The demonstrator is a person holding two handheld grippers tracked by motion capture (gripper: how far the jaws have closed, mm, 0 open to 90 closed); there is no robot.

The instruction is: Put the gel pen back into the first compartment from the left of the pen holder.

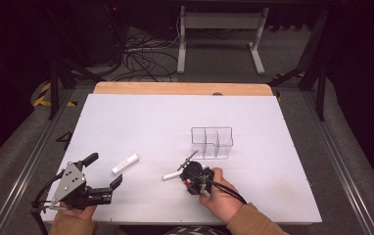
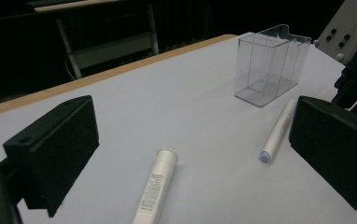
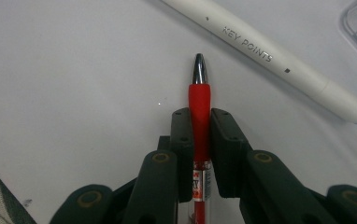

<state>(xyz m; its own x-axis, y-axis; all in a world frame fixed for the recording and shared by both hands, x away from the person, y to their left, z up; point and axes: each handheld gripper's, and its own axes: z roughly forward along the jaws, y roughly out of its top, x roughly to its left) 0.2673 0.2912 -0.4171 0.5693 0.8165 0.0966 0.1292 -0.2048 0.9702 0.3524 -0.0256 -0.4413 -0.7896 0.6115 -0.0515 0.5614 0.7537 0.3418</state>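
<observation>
Lying clamped between the right gripper's (image 3: 200,123) 2 jaws, the red pen (image 3: 199,100) points over the white table (image 1: 141,117); left gripper (image 2: 190,154) gapes wide, empty.

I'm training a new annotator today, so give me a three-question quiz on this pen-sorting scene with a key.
1. True or false: the right gripper is shut on the red pen.
2. Which item lies on the table between the open jaws in the left gripper view? A) white tube B) red pen C) clear organizer
3. Fill in: the white marker bears the printed words KEY ____.

Key
1. True: both pads press the pen's red grip, tip pointing forward.
2. A: the tube lies between the left gripper jaws, untouched.
3. POINTS.
</observation>
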